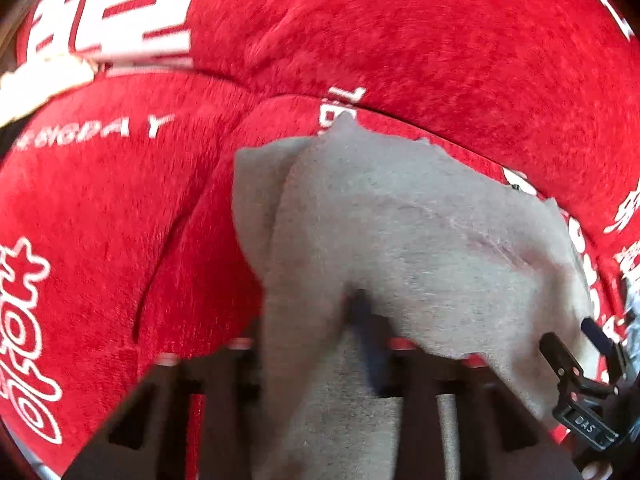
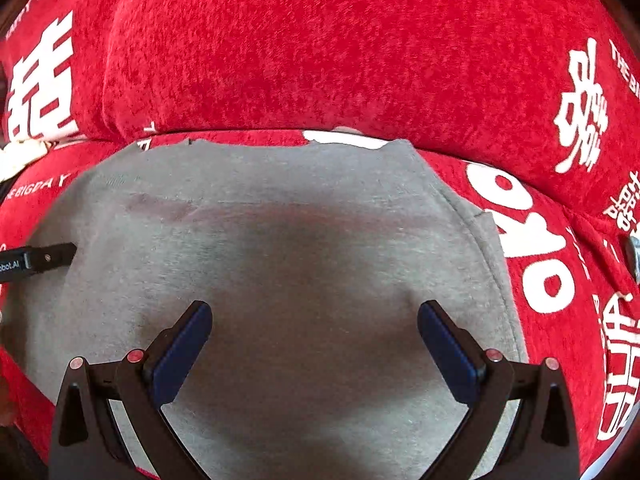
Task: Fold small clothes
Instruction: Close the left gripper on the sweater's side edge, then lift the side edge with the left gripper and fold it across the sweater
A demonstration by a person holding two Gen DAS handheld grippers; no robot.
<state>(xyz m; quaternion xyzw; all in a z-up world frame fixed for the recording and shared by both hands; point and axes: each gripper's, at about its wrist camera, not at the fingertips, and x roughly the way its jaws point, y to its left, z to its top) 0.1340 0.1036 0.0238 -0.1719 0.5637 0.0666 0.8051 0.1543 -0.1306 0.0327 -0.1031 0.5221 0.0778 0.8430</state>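
A small grey garment lies on a red plush blanket with white lettering. My right gripper hovers over its middle with the fingers wide apart and nothing between them. In the left wrist view the grey garment drapes over my left gripper, whose fingers are shut on a fold of it, lifting that edge. The right gripper's fingertips show at the right edge of that view. The left gripper's fingertip shows at the left edge of the right wrist view, touching the garment's left side.
The red blanket covers the whole surface, with folds and a raised cushion-like ridge behind the garment. A cream lace-like trim lies at the far left.
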